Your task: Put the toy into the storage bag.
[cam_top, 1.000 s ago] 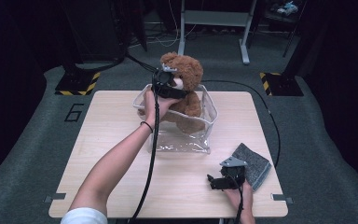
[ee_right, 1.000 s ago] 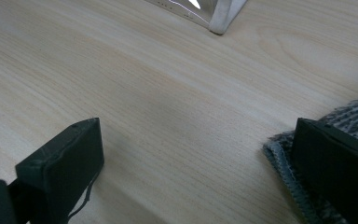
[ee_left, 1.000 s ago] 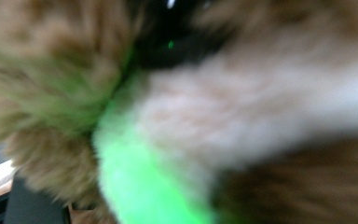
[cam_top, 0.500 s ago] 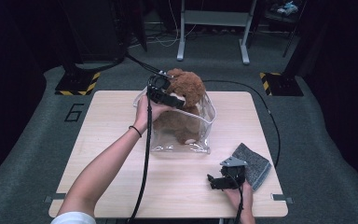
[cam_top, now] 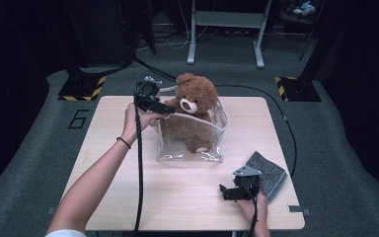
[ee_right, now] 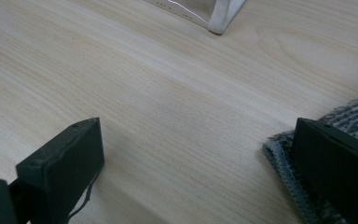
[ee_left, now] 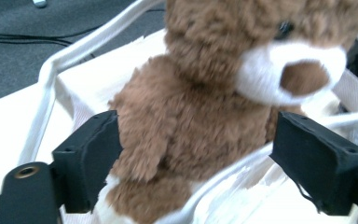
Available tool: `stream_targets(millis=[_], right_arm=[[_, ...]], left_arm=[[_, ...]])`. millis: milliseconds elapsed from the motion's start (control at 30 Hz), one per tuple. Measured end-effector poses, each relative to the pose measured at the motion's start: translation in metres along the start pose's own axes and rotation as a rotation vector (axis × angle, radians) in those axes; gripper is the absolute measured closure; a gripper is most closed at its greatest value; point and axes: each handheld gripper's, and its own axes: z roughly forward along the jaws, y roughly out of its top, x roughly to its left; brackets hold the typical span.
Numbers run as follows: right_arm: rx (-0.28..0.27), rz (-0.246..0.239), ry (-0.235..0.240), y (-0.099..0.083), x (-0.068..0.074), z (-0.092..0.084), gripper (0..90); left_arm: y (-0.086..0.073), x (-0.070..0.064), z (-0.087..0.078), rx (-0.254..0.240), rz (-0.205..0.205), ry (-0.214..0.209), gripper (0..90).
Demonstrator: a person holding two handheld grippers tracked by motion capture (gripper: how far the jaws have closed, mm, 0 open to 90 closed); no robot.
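Observation:
A brown teddy bear (cam_top: 193, 111) sits upright in a clear zip pouch (cam_top: 217, 148) at the middle of the table, its head above the rim. My left gripper (cam_top: 163, 108) hovers at the pouch's left rim, just left of the bear. In the left gripper view its jaws (ee_left: 200, 163) stand wide apart and have just been closing a little. The bear (ee_left: 200, 107) and the white rim (ee_left: 51, 70) lie in the gap, and the pads do not press on them. My right gripper (cam_top: 225, 191) rests open at the front right, beside a grey cloth (cam_top: 271, 173).
The wooden table (cam_top: 108, 163) has bare room left of and in front of the pouch. In the right gripper view the grey cloth (ee_right: 354, 112) lies under the right jaw, and a pouch corner (ee_right: 219, 18) is far ahead. Cables trail over the floor behind.
My left gripper has moved left from over the bear's head to the pouch's left rim. The bear's face now shows. The right hand has not moved.

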Motion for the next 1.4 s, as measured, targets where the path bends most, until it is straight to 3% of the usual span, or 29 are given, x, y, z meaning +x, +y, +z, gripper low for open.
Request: stream_targets(millis=[200, 267, 400, 467, 500, 533, 600, 700, 733, 800, 933, 1000, 1067, 1100, 1133, 1200, 1300, 1333, 1400], right_arm=[[0.0, -0.005, -0.002, 0.0, 0.0, 0.0, 2.2], [0.0, -0.006, -0.002, 0.0, 0.0, 0.0, 2.2], [0.0, -0.004, -0.003, 0.0, 0.0, 0.0, 2.2], [0.0, -0.002, -0.004, 0.0, 0.0, 0.0, 2.4], [0.005, 0.019, -0.005, 0.0, 0.001, 0.0, 2.5], [0.005, 0.019, -0.005, 0.0, 0.001, 0.0, 2.5], [0.005, 0.003, -0.004, 0.001, -0.001, 0.0, 2.9], [0.019, 0.021, 0.013, 0.003, -0.002, -0.002, 2.9], [0.021, 0.02, 0.028, 0.005, -0.003, -0.004, 3.2], [0.008, 0.019, 0.028, 0.008, -0.004, -0.007, 3.6], [-0.056, 0.069, 0.049, 0.038, -0.01, -0.03, 7.4], [-0.1, 0.085, 0.056, 0.059, -0.017, -0.043, 12.3], [-0.13, 0.091, 0.051, 0.081, -0.026, -0.053, 13.7], [-0.15, 0.108, 0.038, 0.102, -0.036, -0.06, 14.9], [-0.15, 0.108, 0.038, 0.102, -0.036, -0.06, 14.9], [-0.178, 0.156, 0.033, 0.131, -0.051, -0.066, 18.2], [-0.202, 0.184, 0.04, 0.154, -0.057, -0.067, 23.4], [-0.207, 0.191, 0.061, 0.161, -0.059, -0.065, 24.8], [-0.201, 0.211, 0.055, 0.174, -0.062, -0.06, 29.4]], left_arm=[[-0.011, 0.0, -0.006, 0.004, 0.061, -0.014, 29.6], [-0.013, 0.002, -0.008, -0.011, 0.052, -0.012, 29.9], [-0.014, 0.012, -0.019, -0.054, 0.013, 0.012, 27.6], [-0.015, 0.019, -0.024, -0.067, -0.003, 0.048, 27.1], [-0.016, 0.027, -0.028, -0.084, -0.037, 0.069, 26.7], [-0.016, 0.027, -0.028, -0.084, -0.037, 0.069, 26.6], [-0.017, 0.036, -0.031, -0.057, -0.02, 0.117, 26.6], [-0.022, 0.052, -0.028, -0.018, -0.055, 0.141, 27.3], [-0.027, 0.062, -0.021, 0.006, -0.095, 0.138, 27.9], [-0.029, 0.068, -0.017, 0.018, -0.113, 0.144, 28.1], [-0.035, 0.08, -0.009, 0.055, -0.174, 0.092, 35.8], [-0.036, 0.082, -0.005, 0.053, -0.195, 0.061, 47.0], [-0.035, 0.082, -0.004, 0.062, -0.178, 0.044, 58.1], [-0.035, 0.081, -0.002, 0.068, -0.165, 0.044, 69.6], [-0.034, 0.08, -0.001, 0.078, -0.155, 0.046, 69.6], [-0.032, 0.077, 0.0, 0.081, -0.11, 0.085, 82.2], [-0.029, 0.075, -0.001, 0.069, -0.075, 0.072, 86.8], [-0.027, 0.074, -0.002, 0.067, -0.068, 0.074, 87.2], [-0.025, 0.072, -0.002, 0.064, -0.07, 0.067, 87.5]])
